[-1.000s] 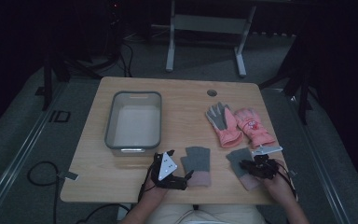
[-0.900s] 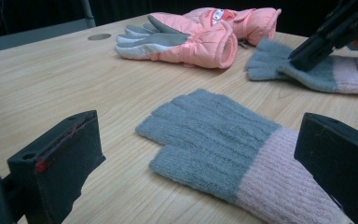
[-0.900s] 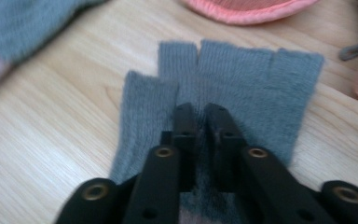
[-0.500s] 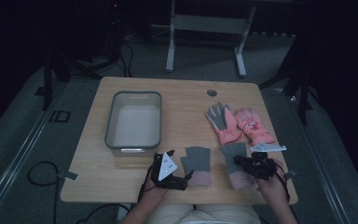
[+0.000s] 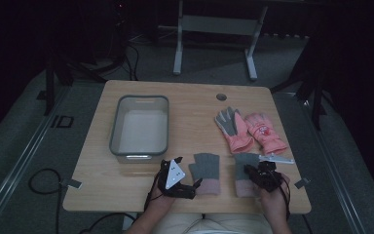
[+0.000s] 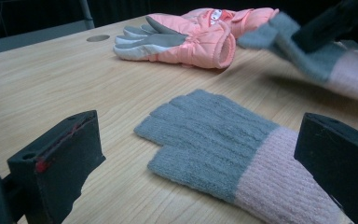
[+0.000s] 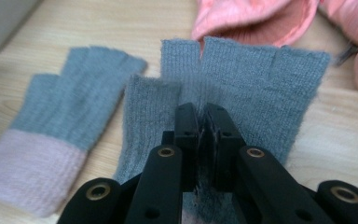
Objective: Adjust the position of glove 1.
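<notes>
Two grey fingerless knit gloves with pink cuffs lie near the table's front edge. The left one (image 5: 204, 169) (image 6: 223, 144) lies flat, right in front of my left gripper (image 5: 193, 189) (image 6: 198, 172). That gripper stands wide open, one jaw to each side of the glove's cuff end, touching nothing. My right gripper (image 5: 250, 173) (image 7: 203, 121) is shut on the other grey glove (image 5: 246, 163) (image 7: 256, 88), pinching the knit near its middle. In the left gripper view this glove (image 6: 298, 51) hangs tilted off the wood from the right gripper (image 6: 331, 23).
A pair of pink ski gloves (image 5: 248, 130) (image 6: 191, 39) lies behind the grey ones at the right. A grey plastic bin (image 5: 114, 127) stands at the centre left. A round cable hole (image 5: 221, 96) sits near the far edge. A pale tag (image 5: 276, 159) lies by the pink gloves.
My right gripper has moved a little to the left and risen with the grey glove pinched in it. The left gripper and its glove stayed put.
</notes>
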`<state>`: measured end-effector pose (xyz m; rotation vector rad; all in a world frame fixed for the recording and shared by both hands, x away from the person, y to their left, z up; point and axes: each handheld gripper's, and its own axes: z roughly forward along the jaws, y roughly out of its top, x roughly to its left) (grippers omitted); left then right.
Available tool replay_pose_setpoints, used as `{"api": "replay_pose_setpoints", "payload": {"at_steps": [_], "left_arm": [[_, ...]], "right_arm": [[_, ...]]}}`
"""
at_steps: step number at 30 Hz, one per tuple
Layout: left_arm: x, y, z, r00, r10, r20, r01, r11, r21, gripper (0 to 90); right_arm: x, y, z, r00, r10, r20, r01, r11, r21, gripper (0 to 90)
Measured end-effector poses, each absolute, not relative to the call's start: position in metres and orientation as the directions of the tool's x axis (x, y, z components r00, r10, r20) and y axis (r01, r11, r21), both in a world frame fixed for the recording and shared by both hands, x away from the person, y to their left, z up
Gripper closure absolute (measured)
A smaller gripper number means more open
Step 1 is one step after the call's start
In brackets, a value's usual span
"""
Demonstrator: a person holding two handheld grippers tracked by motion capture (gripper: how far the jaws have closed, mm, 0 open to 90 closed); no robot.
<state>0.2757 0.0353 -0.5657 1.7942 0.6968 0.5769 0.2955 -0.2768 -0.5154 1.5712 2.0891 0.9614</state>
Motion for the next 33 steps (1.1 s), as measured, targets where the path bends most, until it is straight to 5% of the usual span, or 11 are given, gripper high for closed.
{"api": "replay_pose_setpoints", "payload": {"at_steps": [11,22,33], "left_arm": [[0.276,0.035,-0.566,0.713,0.699,0.050,0.183,-0.254,0.950,0.1],[0.276,0.035,-0.566,0.714,0.699,0.050,0.183,-0.255,0.950,0.1],[0.276,0.035,-0.566,0.712,0.700,0.050,0.183,-0.254,0.950,0.1]], "right_arm": [[0.309,-0.277,-0.543,-0.291,0.952,0.092,0.739,0.162,0.654,77.5],[0.308,-0.281,-0.536,-0.310,0.946,0.091,0.728,0.174,0.663,70.1],[0.314,-0.301,-0.512,-0.463,0.886,-0.020,0.642,0.351,0.682,64.5]]}}
